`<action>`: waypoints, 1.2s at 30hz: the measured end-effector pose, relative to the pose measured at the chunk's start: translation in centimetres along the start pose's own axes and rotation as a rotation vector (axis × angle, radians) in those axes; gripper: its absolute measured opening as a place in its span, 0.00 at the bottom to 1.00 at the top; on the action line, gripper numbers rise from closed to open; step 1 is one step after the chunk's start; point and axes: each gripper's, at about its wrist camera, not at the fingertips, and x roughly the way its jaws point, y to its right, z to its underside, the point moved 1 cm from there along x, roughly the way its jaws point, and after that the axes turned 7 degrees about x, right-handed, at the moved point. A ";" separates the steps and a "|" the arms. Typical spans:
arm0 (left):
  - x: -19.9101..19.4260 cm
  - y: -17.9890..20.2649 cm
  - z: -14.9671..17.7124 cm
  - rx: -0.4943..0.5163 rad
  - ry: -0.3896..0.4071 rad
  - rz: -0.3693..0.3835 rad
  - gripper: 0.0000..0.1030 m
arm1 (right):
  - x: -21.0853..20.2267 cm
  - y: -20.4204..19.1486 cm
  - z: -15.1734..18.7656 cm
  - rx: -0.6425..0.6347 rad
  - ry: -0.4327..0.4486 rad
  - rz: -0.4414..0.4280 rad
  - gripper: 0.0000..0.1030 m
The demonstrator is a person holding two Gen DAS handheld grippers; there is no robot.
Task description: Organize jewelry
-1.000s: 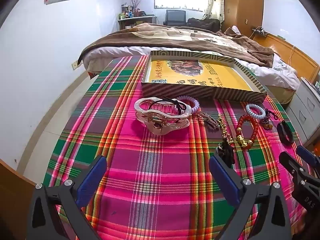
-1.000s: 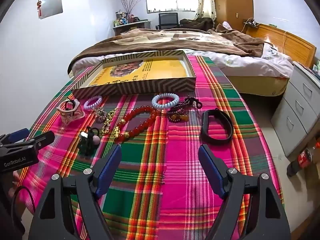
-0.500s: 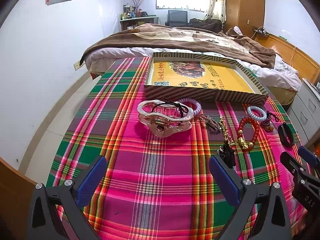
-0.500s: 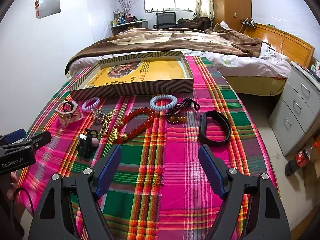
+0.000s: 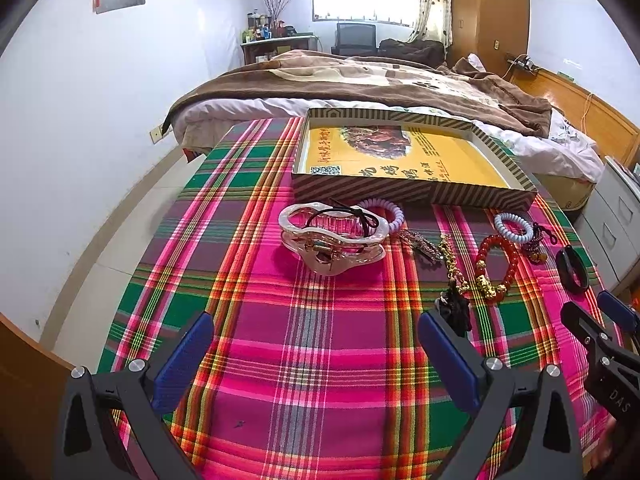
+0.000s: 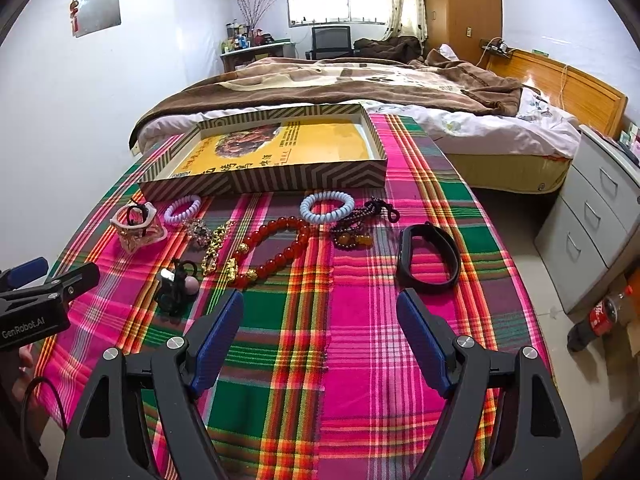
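Grippers: left gripper (image 5: pixel 316 354) and right gripper (image 6: pixel 320 328) are both hanging wide open, gripping nothing.
Jewelry: red bead bracelet (image 6: pixel 272 250) is lying on plaid cloth (image 6: pixel 360 340), in front of striped box (image 6: pixel 280 178).
Black band (image 6: pixel 428 258): sitting just past right gripper.

1. Left wrist view: sits low over the near-left part of the plaid-covered table (image 5: pixel 312 360) and faces its far edge.
2. Right wrist view: sits low over the near-right part and faces the same way.
3. Shared: the striped box (image 5: pixel 412 192) (image 6: pixel 280 178) and the jewelry row in front of it.
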 end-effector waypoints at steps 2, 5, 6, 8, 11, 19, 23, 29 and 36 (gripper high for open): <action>-0.1 -0.1 0.0 0.000 0.000 0.000 1.00 | 0.0 0.0 0.0 -0.001 -0.001 0.001 0.76; 0.0 -0.2 0.0 0.001 -0.001 0.001 1.00 | 0.0 0.1 0.0 0.000 -0.002 -0.001 0.76; -0.1 -0.2 0.0 0.000 0.000 0.000 1.00 | 0.0 0.1 0.0 -0.001 -0.002 0.000 0.76; 0.0 -0.2 0.0 -0.001 -0.001 0.001 1.00 | 0.0 0.1 0.0 -0.001 -0.002 0.001 0.76; 0.0 -0.2 0.0 0.001 0.000 0.000 1.00 | 0.1 0.0 0.1 0.000 -0.001 0.002 0.76; -0.1 -0.1 0.0 -0.002 0.009 -0.002 1.00 | 0.1 0.0 0.2 0.001 -0.001 0.002 0.76; -0.1 0.0 0.0 -0.001 0.011 -0.003 1.00 | 0.1 0.1 0.1 0.003 -0.001 0.004 0.76; -0.2 0.0 0.1 0.000 0.012 -0.002 1.00 | 0.2 0.0 0.2 0.002 -0.002 0.007 0.76; -0.2 0.1 0.1 -0.002 0.008 0.000 1.00 | 0.3 -0.1 0.1 0.001 -0.004 0.007 0.76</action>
